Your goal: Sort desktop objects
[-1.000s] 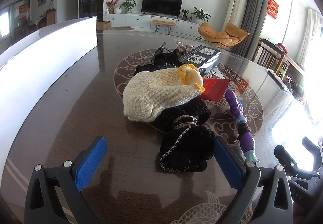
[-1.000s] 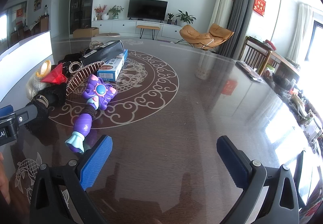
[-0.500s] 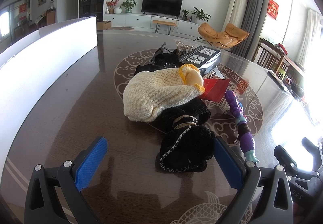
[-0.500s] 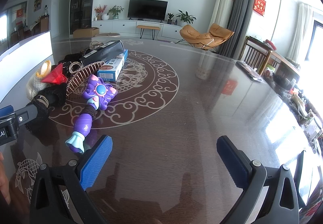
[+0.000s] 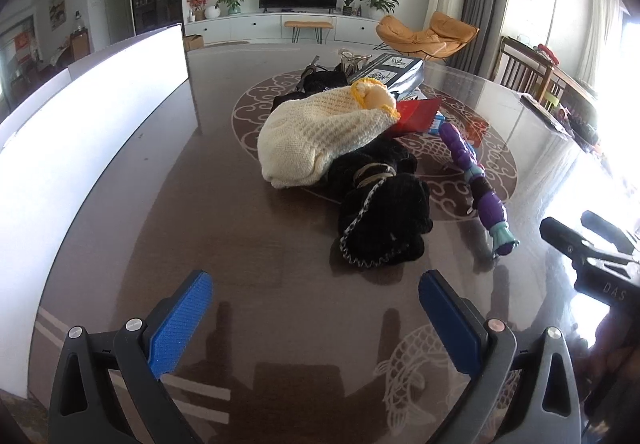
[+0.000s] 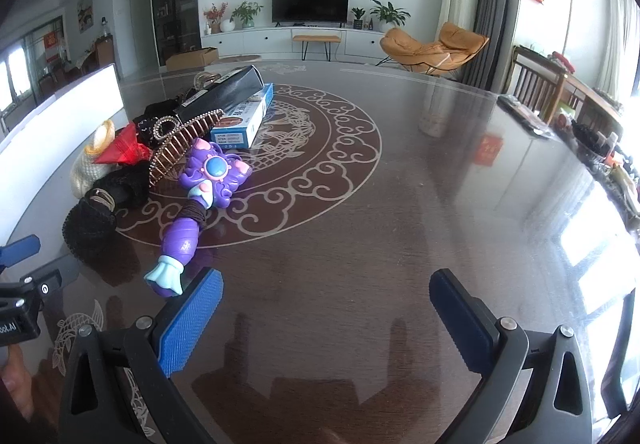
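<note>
A pile of objects lies on the dark round table (image 5: 160,228). In the left wrist view a cream knitted piece (image 5: 320,135) rests on a black knitted item (image 5: 384,219), with a red packet (image 5: 416,115) and a black box (image 5: 392,73) behind. A purple toy wand (image 5: 480,183) lies to the right. My left gripper (image 5: 316,308) is open, short of the black item. In the right wrist view the purple toy wand (image 6: 200,199), a brown hair claw (image 6: 180,147) and a blue box (image 6: 244,119) lie left. My right gripper (image 6: 326,304) is open over bare table.
A white panel (image 5: 80,131) runs along the table's left side. Small items crowd the table's far right edge (image 6: 600,147). Wooden chairs (image 6: 536,83) stand beyond it. A person's hand (image 6: 16,384) holds the left gripper at the lower left.
</note>
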The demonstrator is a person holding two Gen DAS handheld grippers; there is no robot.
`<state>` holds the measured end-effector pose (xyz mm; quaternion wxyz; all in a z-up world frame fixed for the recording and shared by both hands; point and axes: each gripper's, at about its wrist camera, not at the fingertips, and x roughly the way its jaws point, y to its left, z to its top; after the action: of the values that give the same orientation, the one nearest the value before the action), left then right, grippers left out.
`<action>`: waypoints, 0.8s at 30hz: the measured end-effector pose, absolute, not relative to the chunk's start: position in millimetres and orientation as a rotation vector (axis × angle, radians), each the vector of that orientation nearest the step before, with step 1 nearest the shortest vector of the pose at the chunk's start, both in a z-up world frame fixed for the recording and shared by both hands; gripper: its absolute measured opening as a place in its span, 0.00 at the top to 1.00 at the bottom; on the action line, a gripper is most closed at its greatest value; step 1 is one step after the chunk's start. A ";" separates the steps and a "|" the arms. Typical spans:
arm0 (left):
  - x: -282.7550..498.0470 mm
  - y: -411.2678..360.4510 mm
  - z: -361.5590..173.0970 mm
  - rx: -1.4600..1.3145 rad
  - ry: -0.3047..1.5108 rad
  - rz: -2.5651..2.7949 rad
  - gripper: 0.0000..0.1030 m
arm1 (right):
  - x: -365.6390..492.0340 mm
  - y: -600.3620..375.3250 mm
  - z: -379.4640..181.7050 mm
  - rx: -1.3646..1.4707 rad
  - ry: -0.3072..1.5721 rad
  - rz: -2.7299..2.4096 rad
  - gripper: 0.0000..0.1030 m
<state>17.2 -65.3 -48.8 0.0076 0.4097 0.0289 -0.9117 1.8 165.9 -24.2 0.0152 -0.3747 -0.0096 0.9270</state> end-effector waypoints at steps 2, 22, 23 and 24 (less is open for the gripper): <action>25.6 -75.4 -49.3 1.303 0.087 -2.840 0.00 | 4.0 168.9 -23.4 -1.164 0.009 2.928 0.00; -54.4 -53.4 -56.6 1.527 -0.057 -2.803 0.00 | -58.1 120.7 -42.3 -1.583 -0.194 2.919 0.00; -60.7 -50.6 -56.4 1.514 -0.049 -2.804 0.00 | -62.2 124.9 -42.6 -1.558 -0.184 2.923 0.00; -64.5 -47.2 -57.3 1.497 -0.046 -2.809 0.00 | -64.1 128.5 -43.0 -1.524 -0.173 2.934 0.00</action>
<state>-64.5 -47.2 -57.3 -0.0209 0.4700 -0.0143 -0.8823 -64.1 128.5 -43.0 -0.0844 -0.4586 -0.0520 0.8831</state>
